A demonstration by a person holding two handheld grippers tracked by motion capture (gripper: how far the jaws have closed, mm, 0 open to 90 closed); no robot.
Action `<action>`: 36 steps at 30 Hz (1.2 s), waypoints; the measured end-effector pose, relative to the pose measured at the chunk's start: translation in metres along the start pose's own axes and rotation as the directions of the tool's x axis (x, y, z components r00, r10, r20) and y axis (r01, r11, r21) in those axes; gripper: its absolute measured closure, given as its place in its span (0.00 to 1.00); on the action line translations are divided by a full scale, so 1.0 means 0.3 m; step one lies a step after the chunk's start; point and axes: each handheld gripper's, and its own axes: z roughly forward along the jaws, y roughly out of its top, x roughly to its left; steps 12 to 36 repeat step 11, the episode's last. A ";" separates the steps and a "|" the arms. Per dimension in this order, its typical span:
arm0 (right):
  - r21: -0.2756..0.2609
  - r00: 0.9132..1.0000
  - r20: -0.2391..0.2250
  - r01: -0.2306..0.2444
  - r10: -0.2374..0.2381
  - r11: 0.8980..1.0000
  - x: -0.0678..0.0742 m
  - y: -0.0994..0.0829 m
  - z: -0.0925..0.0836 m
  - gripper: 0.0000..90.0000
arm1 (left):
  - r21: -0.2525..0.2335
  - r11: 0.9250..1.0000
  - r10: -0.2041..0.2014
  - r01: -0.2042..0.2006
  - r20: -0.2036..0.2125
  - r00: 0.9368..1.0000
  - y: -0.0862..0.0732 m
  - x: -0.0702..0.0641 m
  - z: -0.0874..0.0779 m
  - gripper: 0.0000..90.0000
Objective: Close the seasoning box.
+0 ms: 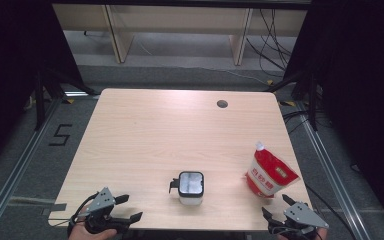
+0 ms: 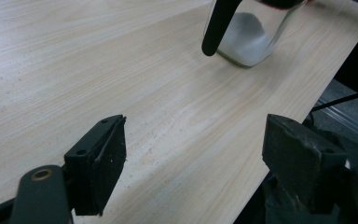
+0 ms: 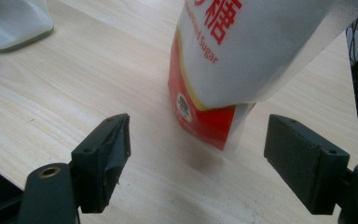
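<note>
A clear square jar (image 1: 190, 187) with a black rim and side clip holds white powder and stands near the table's front middle; it also appears at the top of the left gripper view as the jar (image 2: 251, 37). A red and white sugar pouch (image 1: 269, 172) with a white spout stands at the front right, and close up the pouch (image 3: 233, 60) rises just ahead of the jaws. My left gripper (image 1: 127, 207) is open at the front left corner, well left of the jar. My right gripper (image 1: 276, 206) is open just in front of the pouch.
The wooden table (image 1: 170, 130) has a round cable hole (image 1: 222, 104) near its far right. Metal floor rails run along both sides. Light wooden furniture stands behind the table, with cables on the floor to the right.
</note>
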 end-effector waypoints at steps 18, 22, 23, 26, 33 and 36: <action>0.011 0.999 -0.022 -0.029 0.029 1.000 0.000 -0.003 0.001 0.25 | -0.016 1.000 -0.014 0.014 -0.015 1.000 -0.002 0.011 0.000 0.24; 0.011 0.999 -0.022 -0.029 0.029 1.000 0.000 -0.003 0.001 0.25 | -0.016 1.000 -0.014 0.014 -0.015 1.000 -0.002 0.011 0.000 0.24; 0.011 0.999 -0.022 -0.029 0.029 1.000 0.000 -0.003 0.001 0.25 | -0.016 1.000 -0.014 0.014 -0.015 1.000 -0.002 0.011 0.000 0.24; 0.011 0.999 -0.022 -0.029 0.029 1.000 0.000 -0.003 0.001 0.25 | -0.016 1.000 -0.014 0.014 -0.015 1.000 -0.002 0.011 0.000 0.24; 0.011 0.999 -0.022 -0.029 0.029 1.000 0.000 -0.003 0.001 0.25 | -0.016 1.000 -0.014 0.014 -0.015 1.000 -0.002 0.011 0.000 0.24; 0.011 0.999 -0.022 -0.029 0.029 1.000 0.000 -0.003 0.001 0.25 | -0.016 1.000 -0.014 0.014 -0.015 1.000 -0.002 0.011 0.000 0.24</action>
